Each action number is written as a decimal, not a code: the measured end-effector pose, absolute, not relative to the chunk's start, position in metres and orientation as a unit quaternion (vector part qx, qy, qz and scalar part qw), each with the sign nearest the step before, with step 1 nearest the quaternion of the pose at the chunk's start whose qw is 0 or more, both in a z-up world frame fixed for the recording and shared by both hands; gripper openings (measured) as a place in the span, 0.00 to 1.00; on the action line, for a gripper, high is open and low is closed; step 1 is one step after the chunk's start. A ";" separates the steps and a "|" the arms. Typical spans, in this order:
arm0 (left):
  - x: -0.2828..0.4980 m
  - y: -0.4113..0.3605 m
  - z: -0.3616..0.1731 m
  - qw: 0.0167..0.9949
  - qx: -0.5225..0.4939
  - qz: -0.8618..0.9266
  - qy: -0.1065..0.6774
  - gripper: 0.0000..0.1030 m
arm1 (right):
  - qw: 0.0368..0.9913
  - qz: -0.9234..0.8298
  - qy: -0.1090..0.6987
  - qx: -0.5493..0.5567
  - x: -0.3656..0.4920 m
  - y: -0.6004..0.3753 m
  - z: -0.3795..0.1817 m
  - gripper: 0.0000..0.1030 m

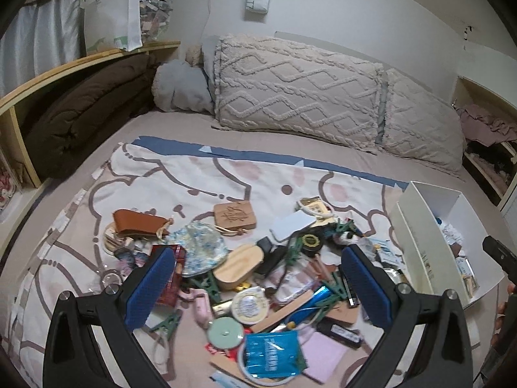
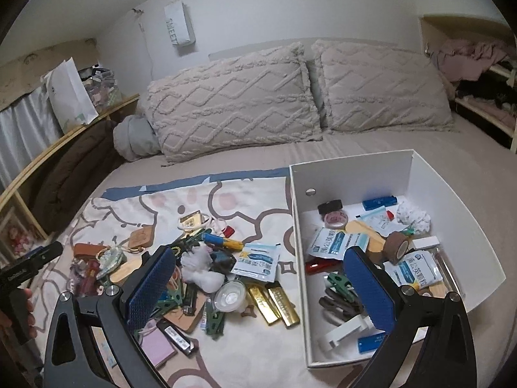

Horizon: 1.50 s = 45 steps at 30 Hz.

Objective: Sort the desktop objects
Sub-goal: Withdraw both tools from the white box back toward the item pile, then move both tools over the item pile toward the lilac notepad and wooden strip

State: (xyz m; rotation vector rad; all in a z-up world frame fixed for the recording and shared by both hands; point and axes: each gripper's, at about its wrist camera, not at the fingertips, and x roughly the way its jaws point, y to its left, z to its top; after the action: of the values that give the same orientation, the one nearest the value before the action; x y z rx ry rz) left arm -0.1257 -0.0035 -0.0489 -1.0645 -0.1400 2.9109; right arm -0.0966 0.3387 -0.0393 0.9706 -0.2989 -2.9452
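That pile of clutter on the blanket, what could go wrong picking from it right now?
Things in the pile overlap, so the open left gripper might pinch two at once or drag neighbours. The white box sits on soft bedding and could tip if nudged by the open right gripper.
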 end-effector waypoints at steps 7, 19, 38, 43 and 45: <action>-0.111 -0.019 -0.048 0.022 -0.316 0.948 -0.030 1.00 | 0.029 -0.946 -0.103 0.306 -0.086 0.311 -0.046 1.00; -0.082 -0.020 -0.065 0.062 -0.295 0.954 -0.008 1.00 | 0.049 -0.940 -0.098 0.324 -0.067 0.273 -0.074 1.00; -0.051 -0.019 -0.129 0.072 -0.287 0.955 0.034 1.00 | 0.102 -0.921 -0.058 0.372 -0.060 0.240 -0.142 1.00; -0.047 -0.006 -0.147 0.097 -0.301 0.947 0.061 1.00 | 0.119 -0.914 -0.050 0.385 -0.060 0.234 -0.156 1.00; -0.046 -0.002 -0.152 0.103 -0.303 0.945 0.070 1.00 | 0.124 -0.911 -0.052 0.390 -0.061 0.233 -0.161 1.00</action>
State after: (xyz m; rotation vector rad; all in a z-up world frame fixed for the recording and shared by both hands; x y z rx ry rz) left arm -0.0456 -0.0023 -0.1517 -0.8955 0.2078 2.7882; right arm -0.0611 0.2330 -0.1613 1.1376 -0.1503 -2.6553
